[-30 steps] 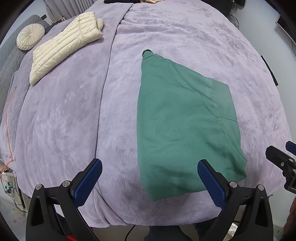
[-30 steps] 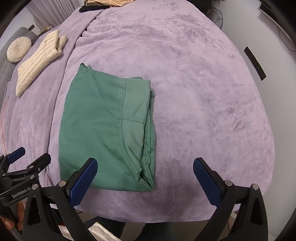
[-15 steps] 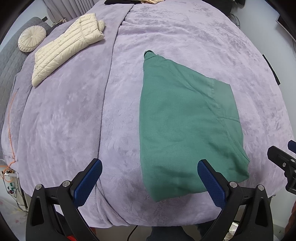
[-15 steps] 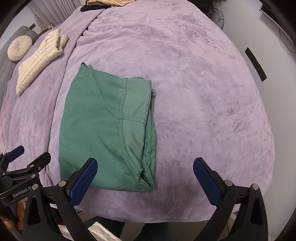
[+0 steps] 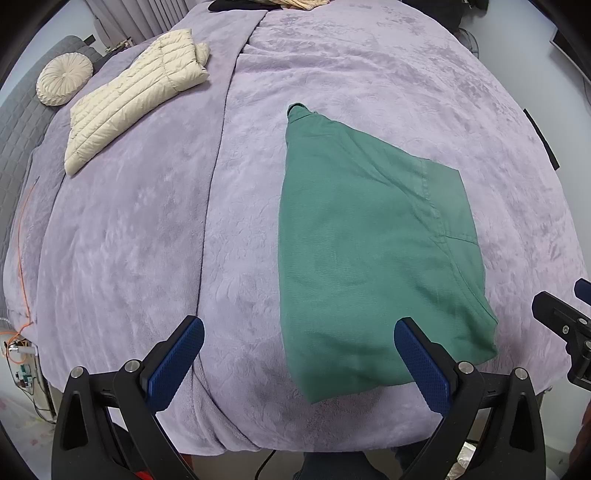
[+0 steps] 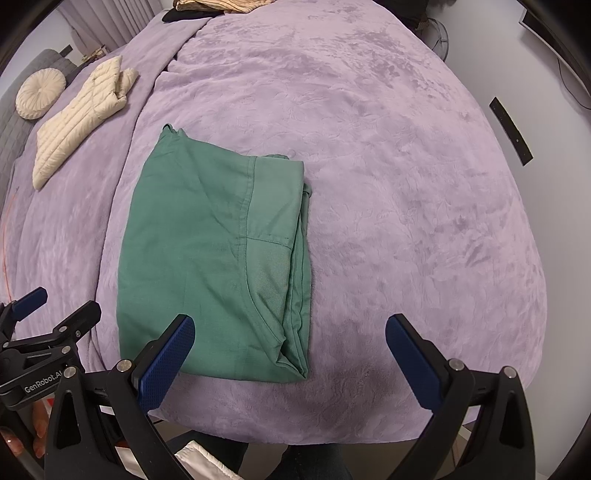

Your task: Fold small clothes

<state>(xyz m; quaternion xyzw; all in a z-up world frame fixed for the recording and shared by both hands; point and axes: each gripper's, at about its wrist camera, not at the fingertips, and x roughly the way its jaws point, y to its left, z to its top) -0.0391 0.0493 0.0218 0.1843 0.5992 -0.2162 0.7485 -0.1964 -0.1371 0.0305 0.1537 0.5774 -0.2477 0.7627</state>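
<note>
A green garment [image 5: 369, 251] lies folded into a long rectangle on the purple bed cover, near the front edge; it also shows in the right wrist view [image 6: 218, 258]. My left gripper [image 5: 299, 350] is open and empty, held above the bed's front edge, its right finger over the garment's near edge. My right gripper [image 6: 290, 347] is open and empty, with its left finger over the garment's near left corner. Each gripper appears at the edge of the other's view.
A cream quilted jacket [image 5: 133, 96] lies at the far left of the purple bed cover [image 5: 129, 229], with a round cream cushion [image 5: 63, 84] beyond it. More clothes [image 6: 221, 4] lie at the far end of the bed. An orange cable [image 5: 22, 229] hangs at the left side.
Both grippers have drifted slightly back from the bed; the garment has not moved. Both stay open.
</note>
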